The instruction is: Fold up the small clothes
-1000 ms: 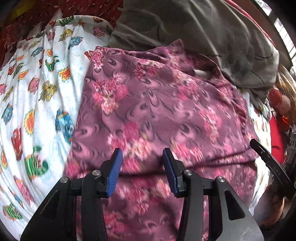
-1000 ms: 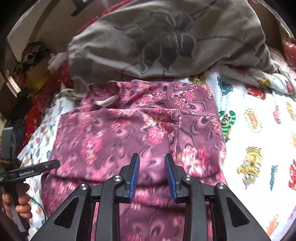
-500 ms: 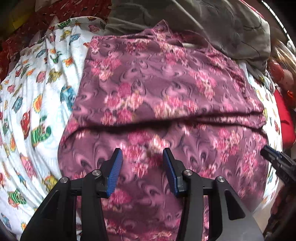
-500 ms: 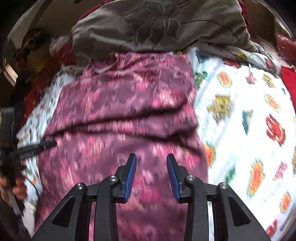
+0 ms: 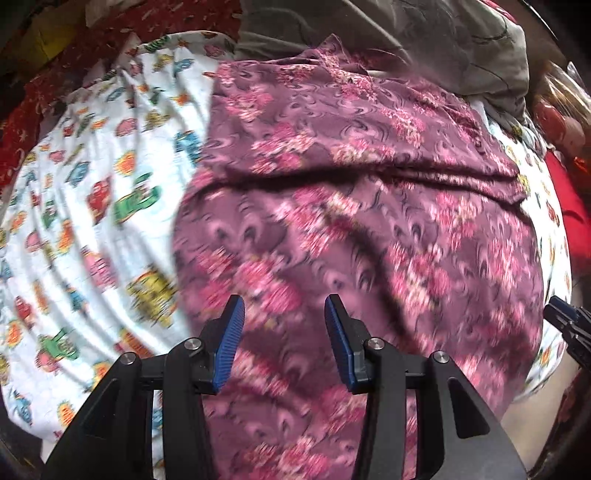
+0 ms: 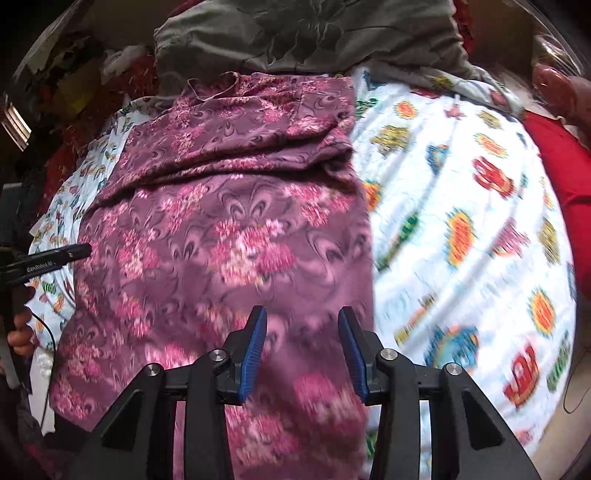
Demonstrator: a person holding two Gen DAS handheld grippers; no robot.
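Observation:
A purple garment with pink flowers (image 5: pixel 351 206) lies spread on a cartoon-print bed sheet (image 5: pixel 92 206). Its far part is folded over the near part, leaving a crosswise fold edge. It also shows in the right wrist view (image 6: pixel 229 229). My left gripper (image 5: pixel 284 325) is open and empty above the garment's near left part. My right gripper (image 6: pixel 303 332) is open and empty above the garment's near right part, close to its right edge. The right gripper's tip shows at the left view's right edge (image 5: pixel 565 317). The left gripper's tip shows at the right view's left edge (image 6: pixel 55 258).
A grey cloth (image 5: pixel 424 44) lies bunched at the garment's far end, seen also in the right wrist view (image 6: pixel 306 33). Red patterned fabric (image 5: pixel 44 99) lies beyond the sheet on the far left. A red item (image 6: pixel 561 166) borders the sheet on the right.
Both grippers have pulled back toward the garment's near end, open and empty. The fold edge that was just in front of the fingers now lies farther away.

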